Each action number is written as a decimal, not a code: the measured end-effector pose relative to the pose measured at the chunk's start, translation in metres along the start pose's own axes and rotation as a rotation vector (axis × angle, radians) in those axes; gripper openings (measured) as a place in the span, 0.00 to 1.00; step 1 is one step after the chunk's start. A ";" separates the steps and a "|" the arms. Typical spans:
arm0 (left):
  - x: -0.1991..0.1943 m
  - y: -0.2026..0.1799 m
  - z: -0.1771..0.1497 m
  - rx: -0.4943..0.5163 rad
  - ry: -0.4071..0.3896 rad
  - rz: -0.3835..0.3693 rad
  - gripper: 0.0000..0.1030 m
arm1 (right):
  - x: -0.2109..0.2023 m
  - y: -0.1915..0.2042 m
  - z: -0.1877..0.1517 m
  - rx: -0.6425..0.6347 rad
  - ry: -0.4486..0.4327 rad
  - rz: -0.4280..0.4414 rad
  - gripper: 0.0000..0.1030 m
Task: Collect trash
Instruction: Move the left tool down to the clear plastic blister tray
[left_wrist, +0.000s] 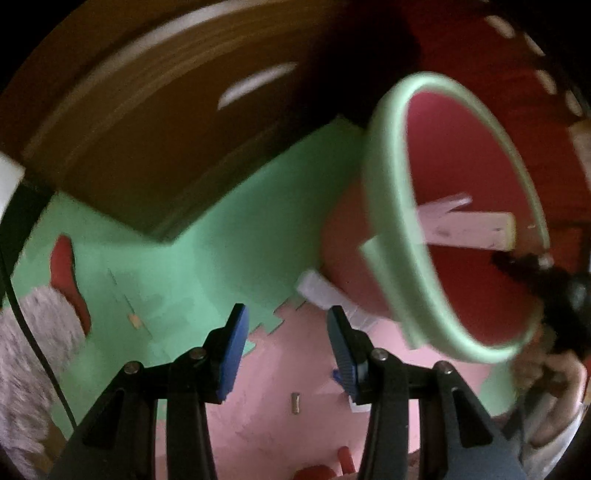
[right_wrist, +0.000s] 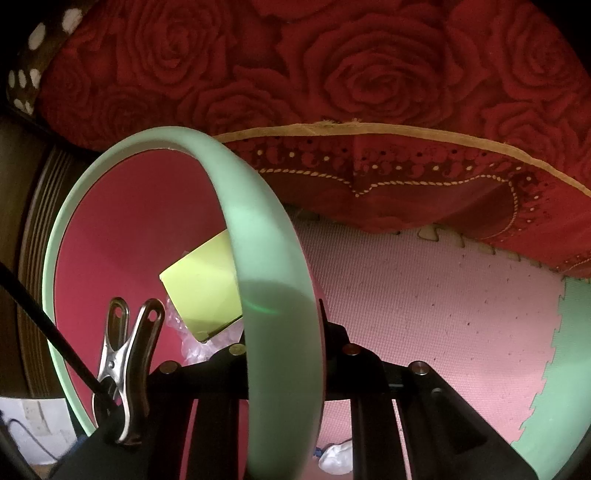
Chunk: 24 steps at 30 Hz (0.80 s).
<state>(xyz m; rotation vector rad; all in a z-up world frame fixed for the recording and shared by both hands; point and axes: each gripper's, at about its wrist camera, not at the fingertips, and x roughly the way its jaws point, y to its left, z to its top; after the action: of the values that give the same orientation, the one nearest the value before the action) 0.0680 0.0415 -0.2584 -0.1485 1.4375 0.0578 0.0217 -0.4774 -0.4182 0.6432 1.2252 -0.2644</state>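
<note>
Floor: foam mat (left_wrist: 207, 258) in green and pink tiles carries our bin (left_wrist: 436, 206), a red pail with a pale green rim, tilted beside a red rose-pattern cloth (right_wrist: 369, 74).
Right gripper (right_wrist: 284, 354): we clamp it across the bin's rim wall, one finger inside, one outside.
Left gripper (left_wrist: 286, 343): released, nothing between its blue pads (left_wrist: 232, 354); we point it down at the mat just beside the bin.
Trash, collected: yellow-green box (right_wrist: 203, 288) and crinkled clear wrap (right_wrist: 192, 343) lie inside the bin.
Trash, loose: white wrapper (left_wrist: 321, 291) against the bin's outer base; small metal cylinder (left_wrist: 295, 402) farther from the bin.
Risk, spill: we judge the tilted bin may shed its contents.
Risk, slip: the thin rim may twist out of our grip.
Risk, miss: blur suggests quick motion; our pads may close beside the wrapper.
</note>
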 end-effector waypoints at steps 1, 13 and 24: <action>0.011 0.004 -0.004 -0.014 0.021 0.006 0.45 | 0.000 0.000 0.000 -0.003 0.000 -0.001 0.17; 0.106 0.031 -0.031 -0.347 0.242 -0.166 0.45 | -0.008 0.007 -0.001 -0.016 -0.005 -0.003 0.17; 0.141 0.045 -0.011 -0.606 0.249 -0.233 0.45 | -0.010 0.009 -0.002 -0.021 -0.011 -0.005 0.17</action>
<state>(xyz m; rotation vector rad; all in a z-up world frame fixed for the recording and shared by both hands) 0.0700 0.0773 -0.4023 -0.8430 1.6041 0.2917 0.0215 -0.4702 -0.4063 0.6201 1.2178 -0.2582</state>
